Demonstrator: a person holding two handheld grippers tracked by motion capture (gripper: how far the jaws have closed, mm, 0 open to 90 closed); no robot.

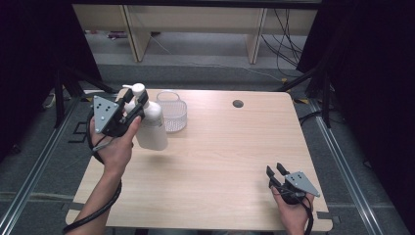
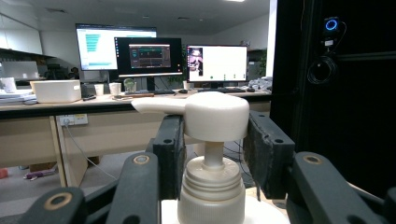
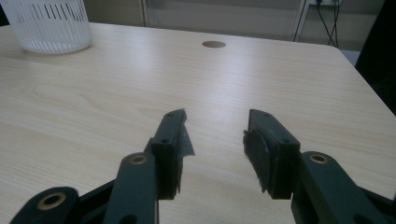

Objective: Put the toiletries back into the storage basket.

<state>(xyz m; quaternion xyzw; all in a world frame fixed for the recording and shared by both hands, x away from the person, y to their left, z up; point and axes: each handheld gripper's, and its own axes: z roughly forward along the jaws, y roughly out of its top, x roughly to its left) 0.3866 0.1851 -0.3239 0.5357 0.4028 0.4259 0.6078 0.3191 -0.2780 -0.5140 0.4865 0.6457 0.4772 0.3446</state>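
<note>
A: Claw first, then outward. The left claw [image 1: 138, 108] is clamped on the white pump bottle [image 1: 152, 128], its 2 jaws on either side of the neck, just under the pump head [image 2: 217, 115]. In the left gripper view the pads [image 2: 169, 154] press against the head's flanks, with the ribbed collar [image 2: 212, 191] sitting between the jaws lower down.

B: And the bottle, is it on the tabletop [image 1: 220, 147]?

A: It is at the far left of the tabletop, tilted, body slanting down toward the near right, nozzle pointing left. Its shadow falls on the wood just below it; I judge it lifted clear, though I cannot tell for sure.

B: What lies beyond it?

A: The white slotted basket [image 1: 173, 114], just to the bottle's right and slightly farther away. Bottle and basket overlap in the high view; whether they touch I cannot tell.

B: So the coming move?

A: My guess: carry the bottle a short way right and far, over the basket's rim, with its long axis brought upright so the base goes in first. The basket is close to this claw.

B: The other hand?

A: The right claw [image 1: 275, 174] is at the near right corner, well apart from both things, jaws spread with nothing between them, low over bare wood. The left is far nearer.
</note>
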